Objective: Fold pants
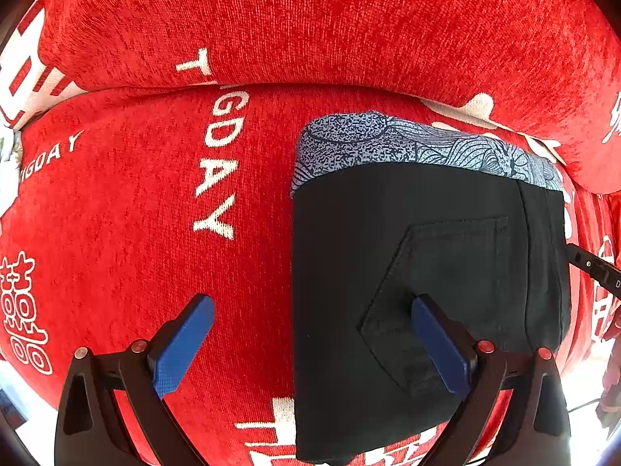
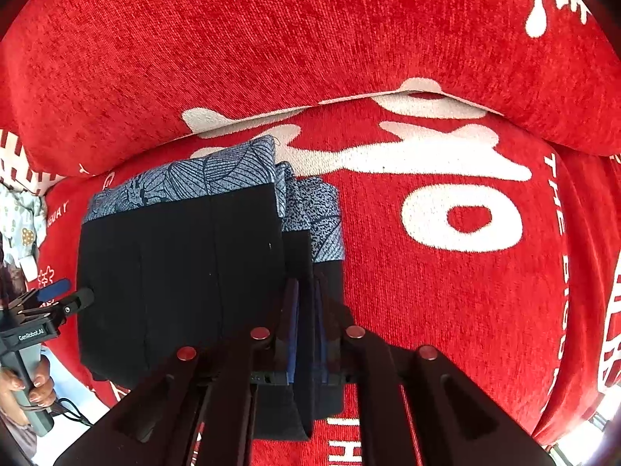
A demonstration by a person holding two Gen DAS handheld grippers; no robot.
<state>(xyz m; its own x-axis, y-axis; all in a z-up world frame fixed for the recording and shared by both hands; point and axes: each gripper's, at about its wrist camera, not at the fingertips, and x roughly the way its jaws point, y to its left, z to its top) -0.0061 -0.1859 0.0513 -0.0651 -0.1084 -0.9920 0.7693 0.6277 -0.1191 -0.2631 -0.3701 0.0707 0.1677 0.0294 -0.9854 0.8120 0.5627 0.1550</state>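
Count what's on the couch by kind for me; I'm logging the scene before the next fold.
Folded black pants with blue patterned lining: 1
Red woven couch cover with white lettering: 1
Black hand-held grippers with blue pads: 2 (left hand-held gripper open over the pants' edge; right hand-held gripper shut on a pants fold)
Total: 4

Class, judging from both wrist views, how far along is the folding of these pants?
Done: the black pants lie as a compact folded stack on the red cover. In hand: the right gripper pinches the stack's edge layers; the left gripper hangs open over it. Left: release and perhaps tidy the offset layers.
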